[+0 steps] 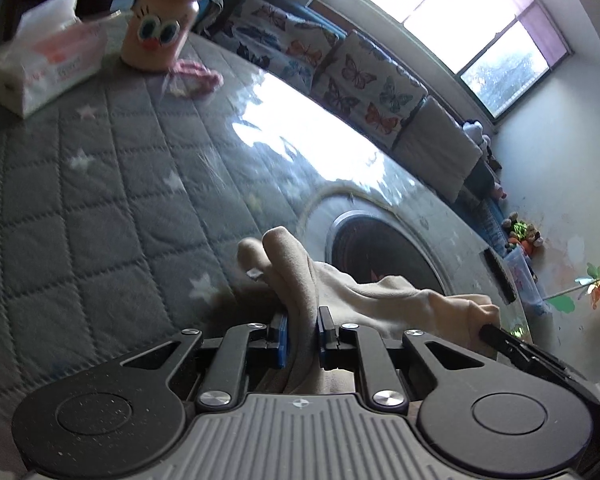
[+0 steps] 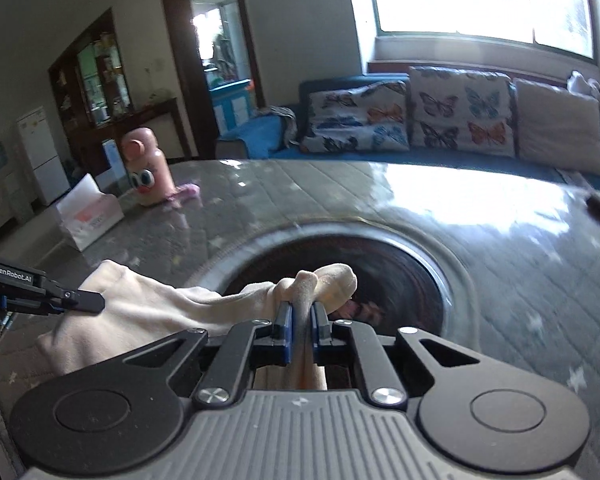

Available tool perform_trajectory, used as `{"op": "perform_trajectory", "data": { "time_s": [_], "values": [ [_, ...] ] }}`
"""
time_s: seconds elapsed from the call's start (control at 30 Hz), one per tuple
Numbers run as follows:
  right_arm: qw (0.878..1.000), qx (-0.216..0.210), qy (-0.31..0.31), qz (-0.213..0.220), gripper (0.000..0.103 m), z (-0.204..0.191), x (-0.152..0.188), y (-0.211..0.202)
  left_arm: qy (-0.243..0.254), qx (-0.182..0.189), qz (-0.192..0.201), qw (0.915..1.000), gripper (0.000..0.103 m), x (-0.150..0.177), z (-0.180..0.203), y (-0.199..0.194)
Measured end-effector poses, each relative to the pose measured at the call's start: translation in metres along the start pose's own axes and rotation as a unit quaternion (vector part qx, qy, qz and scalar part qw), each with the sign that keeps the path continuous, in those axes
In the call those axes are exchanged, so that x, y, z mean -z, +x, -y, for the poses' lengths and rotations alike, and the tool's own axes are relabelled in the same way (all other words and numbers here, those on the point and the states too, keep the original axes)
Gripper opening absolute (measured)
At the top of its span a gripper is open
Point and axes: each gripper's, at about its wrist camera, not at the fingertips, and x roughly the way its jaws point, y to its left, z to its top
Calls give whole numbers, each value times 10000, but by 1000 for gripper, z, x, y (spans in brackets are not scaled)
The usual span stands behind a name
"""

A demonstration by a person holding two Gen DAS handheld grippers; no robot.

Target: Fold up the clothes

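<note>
A cream garment (image 1: pixel 376 296) is stretched between both grippers above the table. My left gripper (image 1: pixel 303 330) is shut on one bunched end of it, the cloth sticking up past the blue pads. My right gripper (image 2: pixel 300 320) is shut on the other end (image 2: pixel 324 280). In the right wrist view the left gripper (image 2: pixel 80 302) shows at the left, on the cream garment (image 2: pixel 148 312). In the left wrist view the right gripper's black finger (image 1: pixel 500 336) shows at the right. The cloth's lower part is hidden behind the gripper bodies.
The table has a grey quilted star cover (image 1: pixel 100 200) under glossy film, with a round dark recess (image 2: pixel 380 272) in its middle. A tissue box (image 1: pixel 44 68), a pink duck-faced bottle (image 1: pixel 164 28) and a pink scrap (image 1: pixel 200 76) stand at the far left. A sofa with butterfly cushions (image 2: pixel 440 120) lies beyond.
</note>
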Motion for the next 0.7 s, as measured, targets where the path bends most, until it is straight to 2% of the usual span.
{"op": "perform_trajectory", "data": {
  "time_s": [0.33, 0.7],
  "values": [
    [9979, -412, -452, 190, 8, -54, -44, 33, -146, -343, 597, 9975, 11, -29, -35, -37],
    [9942, -827, -678, 105, 8, -99, -63, 87, -389, -752, 1004, 9913, 10, -46, -69, -59]
  ]
}}
